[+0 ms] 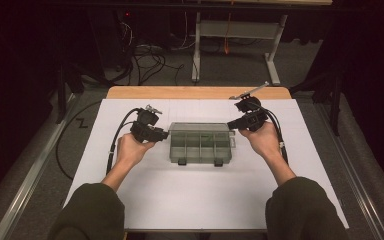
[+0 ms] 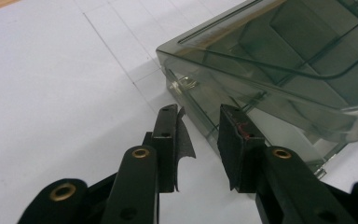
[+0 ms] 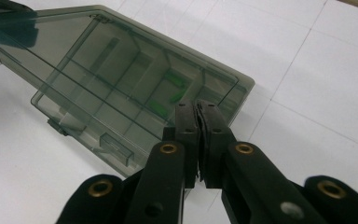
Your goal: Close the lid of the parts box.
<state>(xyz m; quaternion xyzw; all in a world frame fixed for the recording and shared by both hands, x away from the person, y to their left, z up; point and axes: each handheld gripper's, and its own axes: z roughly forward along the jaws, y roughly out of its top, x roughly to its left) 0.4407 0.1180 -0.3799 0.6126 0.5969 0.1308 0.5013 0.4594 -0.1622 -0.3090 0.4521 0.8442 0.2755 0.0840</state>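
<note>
The smoky clear compartment box [image 1: 200, 142] lies lid-down-shut in the middle of the white sheet [image 1: 205, 200], its long axis running across from one hand to the other, latches on the near side. The left gripper [image 1: 163, 134] sits just beside the box's left end, jaws apart and straddling the near corner of that end wall without pressing it. The right gripper [image 1: 231, 125] rests at the box's right end, its jaws pressed together over the lid's corner with nothing seen between them. Both are about equally near; the left looks readier to clamp. Beyond the box the sheet is bare toward the wooden edge [image 1: 195, 92], and nearer the person too
</note>
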